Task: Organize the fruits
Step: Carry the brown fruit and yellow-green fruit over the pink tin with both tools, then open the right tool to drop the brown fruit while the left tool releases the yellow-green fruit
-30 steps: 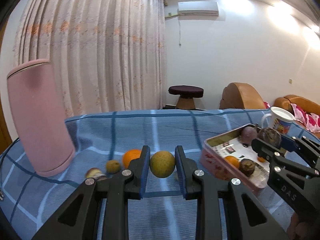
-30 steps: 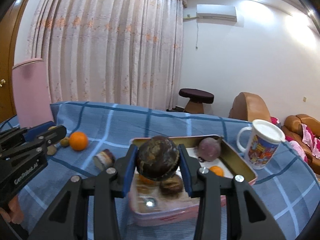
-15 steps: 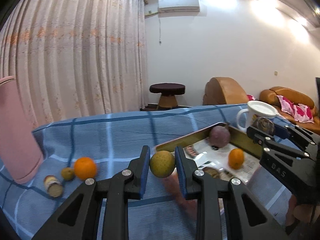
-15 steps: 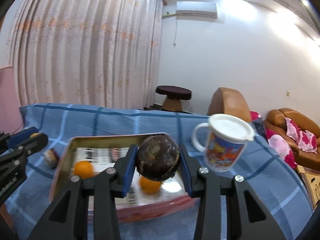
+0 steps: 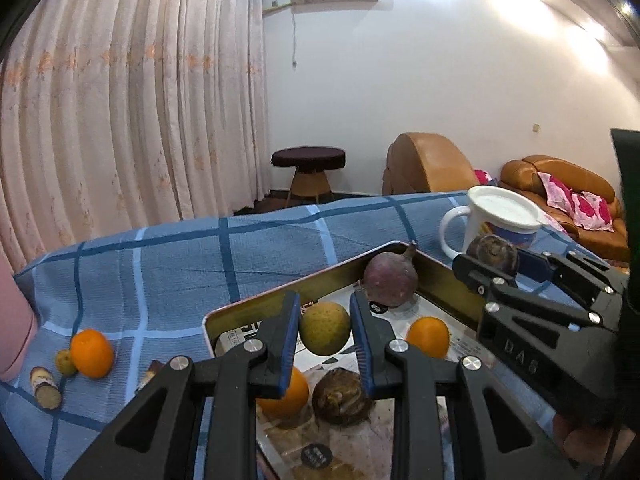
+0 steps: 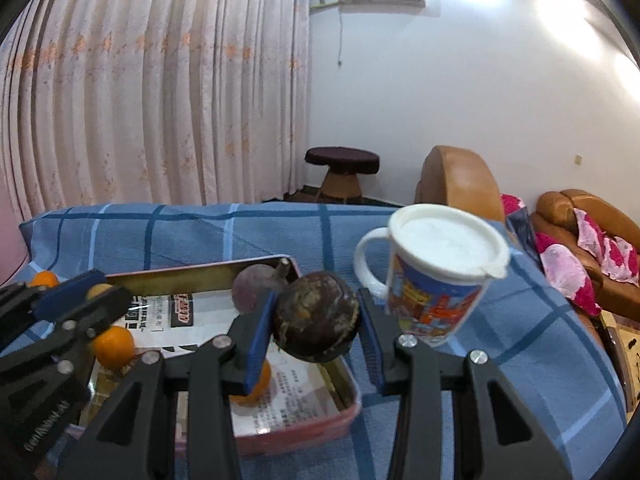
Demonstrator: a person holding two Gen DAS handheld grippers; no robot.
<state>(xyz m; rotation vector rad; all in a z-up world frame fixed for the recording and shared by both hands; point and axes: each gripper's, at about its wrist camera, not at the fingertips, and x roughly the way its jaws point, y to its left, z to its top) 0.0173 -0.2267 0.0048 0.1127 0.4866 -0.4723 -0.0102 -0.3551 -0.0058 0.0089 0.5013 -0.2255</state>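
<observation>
Blue checked cloth [image 5: 248, 264] is seen covering the table, curtains behind. On it a pink-walled tray [image 6: 304, 426], paper-lined, is noted near the right edge, a lidded mug [image 6: 436, 280] just beyond its far right corner. The left gripper [image 5: 325, 334] is closed on a yellow-green fruit [image 5: 325, 333], held directly above the tray's near left part; the right gripper [image 6: 316, 318] is clamped on a dark brown fruit [image 6: 316, 316] above the tray's right rim. Both loads sit over the tray, so lowering is judged next. "DAS" is read on the right gripper; the liner's print is illegible.

"DAS" — right gripper [image 5: 492, 256] body
</observation>
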